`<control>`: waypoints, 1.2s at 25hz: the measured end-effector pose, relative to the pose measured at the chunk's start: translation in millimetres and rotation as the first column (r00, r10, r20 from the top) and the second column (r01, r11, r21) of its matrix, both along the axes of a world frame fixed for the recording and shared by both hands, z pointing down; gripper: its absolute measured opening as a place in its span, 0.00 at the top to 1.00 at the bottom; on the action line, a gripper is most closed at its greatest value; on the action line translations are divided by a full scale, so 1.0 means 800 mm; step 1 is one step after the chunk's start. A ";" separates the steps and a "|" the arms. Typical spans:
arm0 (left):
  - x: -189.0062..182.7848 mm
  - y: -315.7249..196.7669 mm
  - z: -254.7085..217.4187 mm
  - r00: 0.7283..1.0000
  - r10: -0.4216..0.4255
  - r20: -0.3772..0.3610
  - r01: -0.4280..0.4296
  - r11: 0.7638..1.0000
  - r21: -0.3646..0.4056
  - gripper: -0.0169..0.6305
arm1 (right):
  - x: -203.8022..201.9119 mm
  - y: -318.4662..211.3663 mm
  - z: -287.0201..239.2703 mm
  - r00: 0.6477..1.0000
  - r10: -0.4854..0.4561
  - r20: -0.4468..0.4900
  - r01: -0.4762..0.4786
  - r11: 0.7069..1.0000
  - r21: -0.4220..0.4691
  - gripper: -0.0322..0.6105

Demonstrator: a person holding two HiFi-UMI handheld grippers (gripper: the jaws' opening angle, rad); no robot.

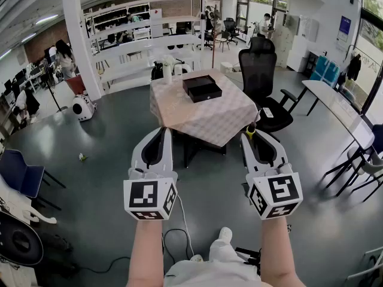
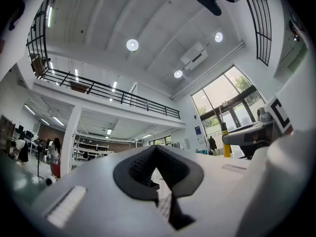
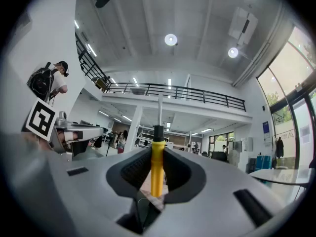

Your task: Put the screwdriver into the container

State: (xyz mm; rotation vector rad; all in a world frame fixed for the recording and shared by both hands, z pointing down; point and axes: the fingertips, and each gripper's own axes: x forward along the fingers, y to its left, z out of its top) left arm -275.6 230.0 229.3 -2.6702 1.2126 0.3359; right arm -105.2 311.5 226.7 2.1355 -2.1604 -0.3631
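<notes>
In the right gripper view, my right gripper (image 3: 157, 154) is shut on the yellow handle of the screwdriver (image 3: 156, 167). The screwdriver stands upright, its black collar and thin metal shaft pointing up past the jaws. The head view shows its handle tip (image 1: 251, 133) peeking out at the right gripper (image 1: 251, 137). A black box-shaped container (image 1: 201, 87) sits on the cloth-covered table (image 1: 227, 121) ahead of both grippers. My left gripper (image 1: 160, 131) is held level beside the right one; its jaws (image 2: 155, 149) meet at the tips with nothing between them.
A black office chair (image 1: 260, 70) stands right of the table. A long white table (image 1: 335, 109) runs along the right side and a blue chair (image 1: 18, 172) sits at the left. Cables (image 1: 179, 244) lie on the grey floor near my feet. White racks stand behind the table.
</notes>
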 end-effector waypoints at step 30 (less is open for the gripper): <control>0.189 -0.306 0.019 0.998 -0.053 0.018 0.054 0.997 -0.050 0.96 | 0.208 -0.315 0.026 0.992 -0.100 0.074 0.102 0.994 -0.031 0.83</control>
